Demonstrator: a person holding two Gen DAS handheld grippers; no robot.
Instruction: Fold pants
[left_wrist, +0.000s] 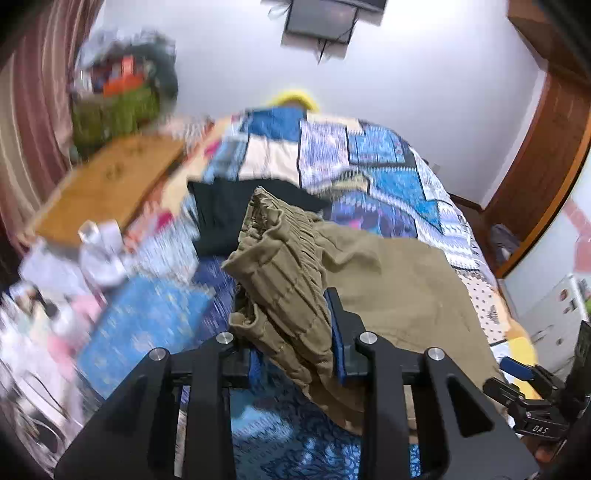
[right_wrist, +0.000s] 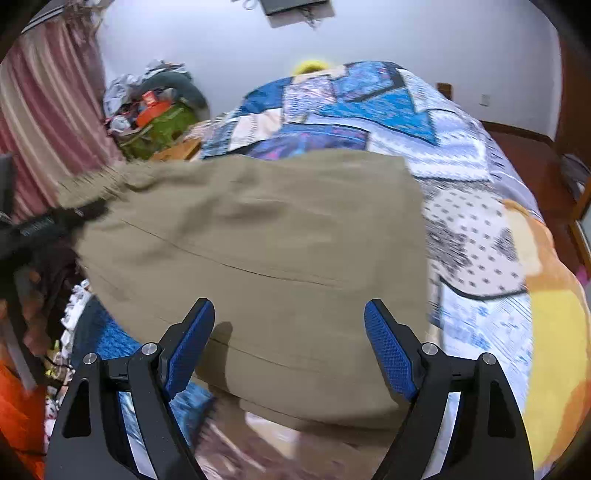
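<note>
- The left gripper (left_wrist: 295, 332), low in the left wrist view, was clamped on the gathered waistband of the pants (left_wrist: 369, 280), a thick bunch lifted off the bed (left_wrist: 388, 158).
- The right gripper (right_wrist: 290, 345), at the bottom of the right wrist view, stood wide open above the pants' flat khaki cloth (right_wrist: 258, 236), gripping nothing.
- Judged risk: one-sided lifting could drag the spread cloth askew, creasing the fold.
- The bunched elastic might slip from the pinch, since only part of it sat between the pads.
- The dark garment (left_wrist: 218, 214) mid-frame lay touching the waistband and could get snagged.
</note>
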